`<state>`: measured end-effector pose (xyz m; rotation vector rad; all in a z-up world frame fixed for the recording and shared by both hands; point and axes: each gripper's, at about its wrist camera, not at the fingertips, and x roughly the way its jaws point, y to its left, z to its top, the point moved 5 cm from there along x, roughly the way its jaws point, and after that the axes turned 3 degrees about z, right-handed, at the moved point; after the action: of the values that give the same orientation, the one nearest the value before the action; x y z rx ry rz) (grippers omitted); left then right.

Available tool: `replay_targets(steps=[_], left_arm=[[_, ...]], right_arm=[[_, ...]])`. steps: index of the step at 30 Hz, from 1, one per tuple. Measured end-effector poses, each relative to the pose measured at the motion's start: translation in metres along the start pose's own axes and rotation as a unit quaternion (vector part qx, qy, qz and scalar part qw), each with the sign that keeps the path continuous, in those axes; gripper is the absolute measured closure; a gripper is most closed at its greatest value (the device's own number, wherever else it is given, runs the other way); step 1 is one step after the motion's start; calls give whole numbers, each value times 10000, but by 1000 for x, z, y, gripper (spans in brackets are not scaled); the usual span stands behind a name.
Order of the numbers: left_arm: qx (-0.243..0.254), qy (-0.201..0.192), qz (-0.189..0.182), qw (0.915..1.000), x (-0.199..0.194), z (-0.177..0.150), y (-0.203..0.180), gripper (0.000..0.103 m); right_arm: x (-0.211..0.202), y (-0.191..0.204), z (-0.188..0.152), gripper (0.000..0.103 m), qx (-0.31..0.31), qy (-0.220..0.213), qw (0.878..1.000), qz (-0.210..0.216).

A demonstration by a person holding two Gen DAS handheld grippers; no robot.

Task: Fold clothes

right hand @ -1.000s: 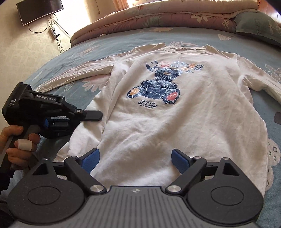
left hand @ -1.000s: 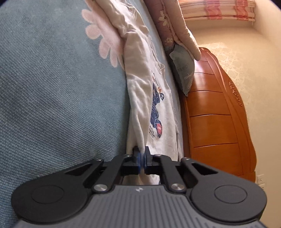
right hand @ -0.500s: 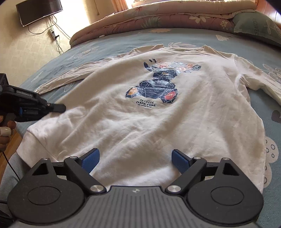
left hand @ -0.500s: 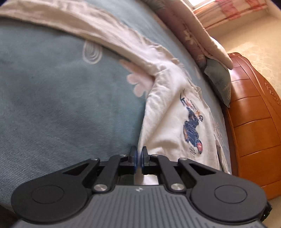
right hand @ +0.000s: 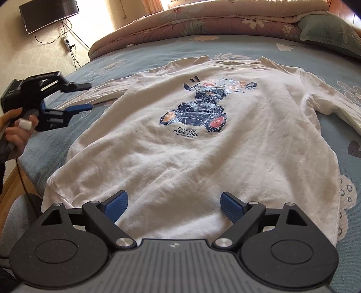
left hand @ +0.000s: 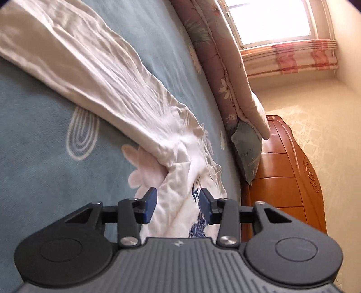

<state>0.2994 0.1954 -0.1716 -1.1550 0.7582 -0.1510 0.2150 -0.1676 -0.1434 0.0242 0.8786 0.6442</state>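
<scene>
Your left gripper [left hand: 178, 206] has let go of the shirt edge it pinched half a second ago: its blue pads now stand apart, with the fabric lying loose between them and no grip on it. From the right wrist view you can see the same gripper [right hand: 84, 97] lifted off to the left of the shirt, fingers spread, held in your left hand [right hand: 15, 128].

Ahead of your right gripper [right hand: 173, 206], the white long-sleeved shirt [right hand: 198, 144] lies flat and face up on the bed, hem nearest you, collar farthest. Its chest print is a dark blue faceted bear with orange patches, and beneath it you can read "CRYSTAL CLEAR PURE"; a smaller line under that is too fine to make out. Your right gripper hangs wide open over the hem, pads well apart, holding nothing; I cannot tell whether it touches the cloth.

One sleeve [left hand: 94, 74] stretches out ahead of your left gripper across the blue floral bedspread [right hand: 146, 56]. Beyond the collar lies a folded pink quilt [right hand: 203, 20], and to its right a green pillow [right hand: 334, 33] lettered "FLOWER". A wooden headboard [left hand: 286, 171] stands to the right of your left gripper.
</scene>
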Motion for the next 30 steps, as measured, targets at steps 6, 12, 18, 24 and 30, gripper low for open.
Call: replay_targets(steps=[6, 12, 18, 24, 30], left_arm=[[-143, -119, 297, 9994, 49, 15, 2, 64], [-90, -138, 427, 9990, 68, 12, -9, 63], [857, -151, 1006, 9911, 84, -1, -34, 63], [671, -193, 835, 9941, 82, -3, -35, 56], [-320, -391, 403, 9979, 75, 24, -8, 75]], right_arm=[[0, -1, 0, 10, 35, -12, 10000, 11], [5, 4, 1, 5, -134, -4, 9999, -2], [6, 7, 0, 5, -255, -36, 9996, -89], [6, 9, -1, 4, -351, -39, 9993, -146], [3, 8, -3, 4, -386, -25, 9991, -144]])
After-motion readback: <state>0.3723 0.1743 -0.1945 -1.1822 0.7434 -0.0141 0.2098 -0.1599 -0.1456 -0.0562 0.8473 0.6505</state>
